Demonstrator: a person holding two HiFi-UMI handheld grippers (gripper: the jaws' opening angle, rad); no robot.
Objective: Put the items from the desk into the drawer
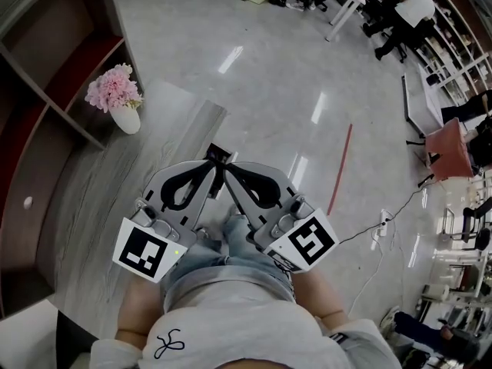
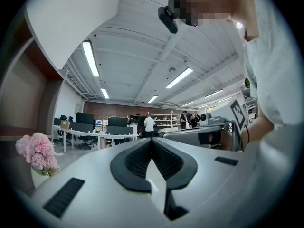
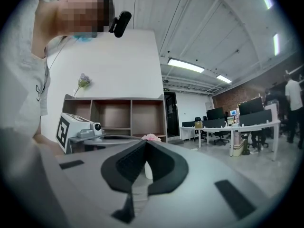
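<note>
I hold both grippers close to my body above the floor, and their tips almost touch. In the head view my left gripper (image 1: 214, 164) points up and to the right, its jaws shut on nothing. My right gripper (image 1: 228, 169) mirrors it, also shut and empty. In the left gripper view the left gripper's dark pads (image 2: 152, 140) meet with nothing between them. In the right gripper view the right gripper's pads (image 3: 144, 144) are closed the same way. No desk items show in any view. A brown panel with a small white knob (image 1: 28, 203) lies at the far left.
A white vase of pink flowers (image 1: 117, 98) stands on a grey wooden platform (image 1: 100, 183) beside a brown shelf unit (image 1: 54, 60). A power strip with its cable (image 1: 383, 223) and a red line (image 1: 340, 169) lie on the glossy floor. Office desks, chairs and people are far off.
</note>
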